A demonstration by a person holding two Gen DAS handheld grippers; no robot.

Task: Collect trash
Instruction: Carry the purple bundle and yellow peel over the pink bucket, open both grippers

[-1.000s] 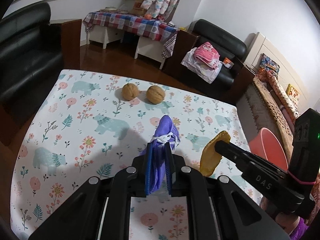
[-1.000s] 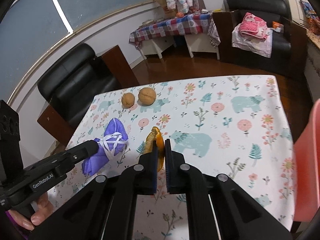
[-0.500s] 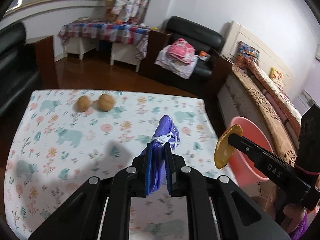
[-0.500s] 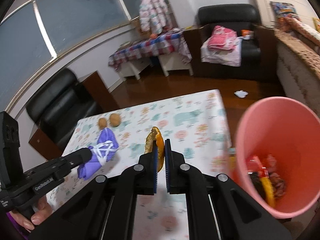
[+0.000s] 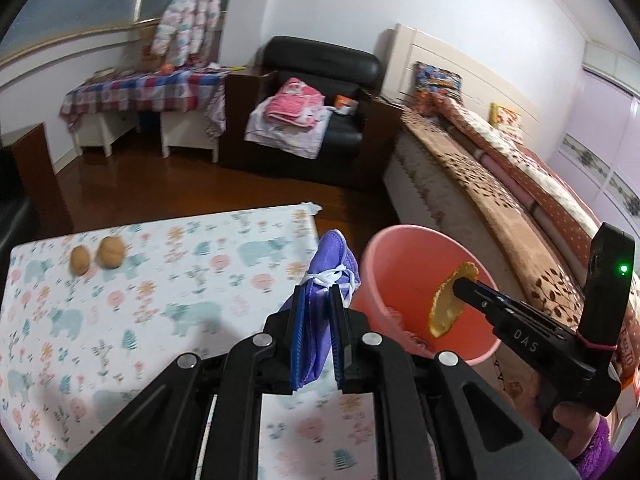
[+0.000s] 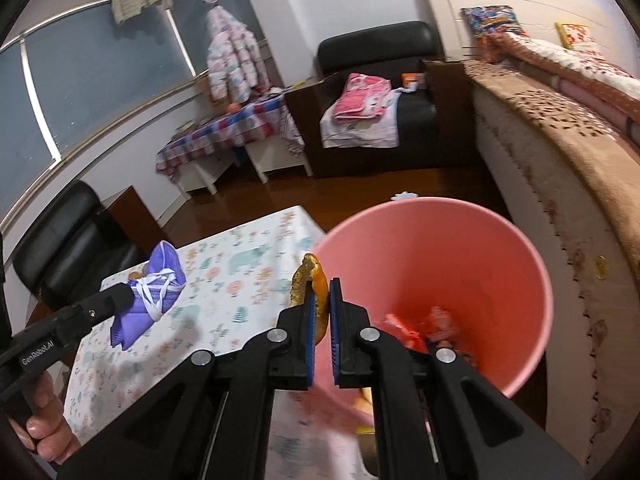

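both tools swung over to the pink bin [image 6: 516, 264]; "genrobot.ai" left tool [image 5: 316, 300] pinches purple mask [image 5: 326, 268], "das" right tool [image 6: 320, 292] orange peel [image 6: 310, 280].

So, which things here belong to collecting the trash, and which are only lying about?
Part of the job:
- purple mask, in the left gripper
- orange peel, in the right gripper
- pink bin, already holding some trash

Just lying about:
- two walnuts on the table
- pink clothes on the armchair
- bed
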